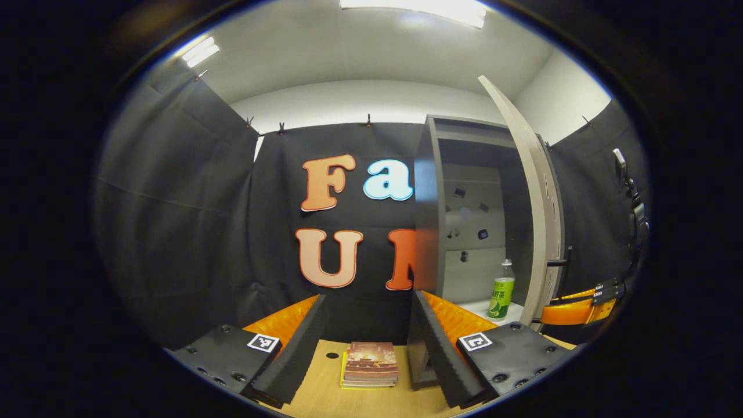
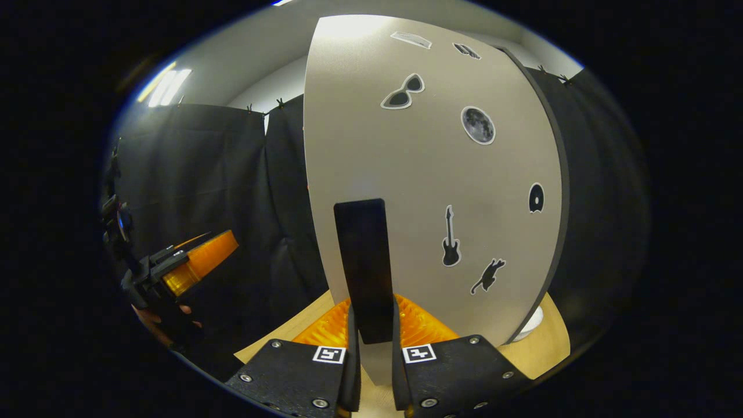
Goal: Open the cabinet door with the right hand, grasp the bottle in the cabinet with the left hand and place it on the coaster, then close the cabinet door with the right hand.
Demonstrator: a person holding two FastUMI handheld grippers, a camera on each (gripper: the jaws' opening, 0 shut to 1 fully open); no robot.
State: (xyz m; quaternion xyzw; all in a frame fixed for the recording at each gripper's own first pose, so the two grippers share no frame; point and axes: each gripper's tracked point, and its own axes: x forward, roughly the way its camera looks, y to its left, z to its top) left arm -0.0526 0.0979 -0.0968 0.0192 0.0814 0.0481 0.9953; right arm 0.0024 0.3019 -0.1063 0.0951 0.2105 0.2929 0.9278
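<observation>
R gripper (image 2: 371, 348): black fingers w/ orange ribbed backing clenched on the flat black handle (image 2: 364, 267) of the grey cabinet door (image 2: 429, 191), both pads pressing its sides. Door swung open, its face w/ black stickers (sunglasses, moon, guitar, cat) fronting the right gripper view. Light wood tabletop (image 2: 540, 342) below door edge.

L gripper (image 1: 365, 342): released, fingers spread wide apart, nothing between them; hangs over the tabletop above a small stack of books w/ reddish cover (image 1: 371, 363). In right gripper view it sits well off to the side, apart from door.

Green-labelled clear plastic bottle (image 1: 501, 290) stands upright on the white shelf (image 1: 473, 307) inside the tall grey cabinet (image 1: 432, 203), just beside the open door's inner edge, beyond L gripper's right finger.
</observation>
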